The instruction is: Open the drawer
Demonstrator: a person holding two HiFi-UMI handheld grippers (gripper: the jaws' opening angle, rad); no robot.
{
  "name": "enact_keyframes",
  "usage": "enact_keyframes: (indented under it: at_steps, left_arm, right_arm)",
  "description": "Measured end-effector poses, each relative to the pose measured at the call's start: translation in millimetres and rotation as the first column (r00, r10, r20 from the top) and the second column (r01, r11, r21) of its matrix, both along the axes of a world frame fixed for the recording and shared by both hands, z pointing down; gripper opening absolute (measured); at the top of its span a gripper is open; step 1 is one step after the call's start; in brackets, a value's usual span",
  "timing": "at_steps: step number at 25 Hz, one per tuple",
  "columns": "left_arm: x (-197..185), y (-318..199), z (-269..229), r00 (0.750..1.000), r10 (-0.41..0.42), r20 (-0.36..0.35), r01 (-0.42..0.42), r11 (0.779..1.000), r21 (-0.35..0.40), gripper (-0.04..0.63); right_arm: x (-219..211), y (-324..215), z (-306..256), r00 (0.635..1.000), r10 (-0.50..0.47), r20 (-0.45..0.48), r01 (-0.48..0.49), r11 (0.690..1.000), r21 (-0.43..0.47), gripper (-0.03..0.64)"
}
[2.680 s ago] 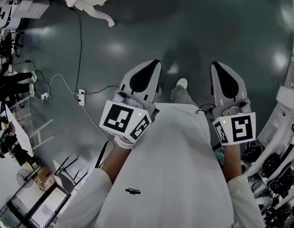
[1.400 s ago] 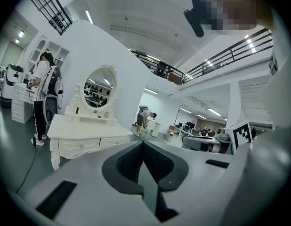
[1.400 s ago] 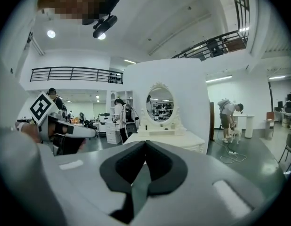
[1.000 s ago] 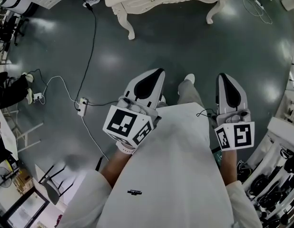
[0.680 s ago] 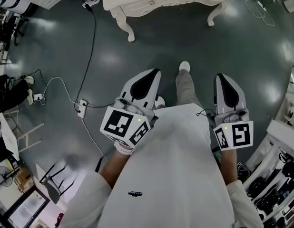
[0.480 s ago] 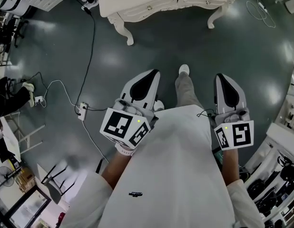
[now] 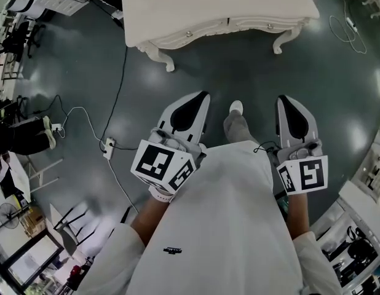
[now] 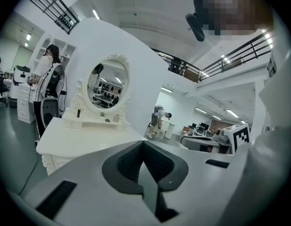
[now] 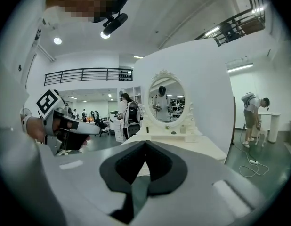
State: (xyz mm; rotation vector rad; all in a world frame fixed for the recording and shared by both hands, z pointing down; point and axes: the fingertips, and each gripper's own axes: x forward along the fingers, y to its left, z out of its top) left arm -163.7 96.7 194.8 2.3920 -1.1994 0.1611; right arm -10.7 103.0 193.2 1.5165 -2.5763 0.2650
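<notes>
A white dressing table [image 7: 221, 2] stands at the top of the head view. Its drawer fronts [image 7: 196, 32] run along the near edge, each with a small knob [image 7: 269, 25]. My left gripper [image 7: 204, 94] and right gripper [image 7: 281, 98] are held out in front of the person's body, well short of the table, both shut and holding nothing. In the left gripper view the left gripper [image 8: 143, 144] points at the table top [image 8: 84, 138] and its oval mirror [image 8: 108, 84]. The right gripper [image 9: 145, 142] faces the same mirror [image 9: 166, 98].
A power strip [image 7: 109, 147] and its cable lie on the dark floor at left. The person's foot [image 7: 236, 107] shows between the grippers. Someone's legs [image 7: 24, 137] reach in from the left edge. Another cable [image 7: 350, 23] lies right of the table; shelving lines the right edge.
The dressing table has come further into the head view and nearer, as the person walks toward it. Both grippers have travelled forward with the body, jaws unchanged.
</notes>
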Motion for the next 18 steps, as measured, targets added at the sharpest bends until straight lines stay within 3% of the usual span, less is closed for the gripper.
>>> enact_keyframes:
  at_steps: [4,12,18]
  left_arm:
    - [31,-39,-4,1.000,-0.016,0.024,0.016,1.000,0.009,0.009]
    - [76,-97,-11,0.998,-0.052,0.041,0.051,0.998,0.030,0.009]
    - [81,-107,-6,0.996,-0.064,0.054,0.063,0.998,0.017,0.009]
  right_arm:
    - [28,-42,0,0.999,-0.043,0.009,0.043,0.999,0.032,0.011]
    - [73,-104,2,0.999,-0.025,0.031,0.023,0.997,0.069,0.011]
    - [82,-119,13,0.999,-0.040,0.034,0.039,0.999,0.035,0.011]
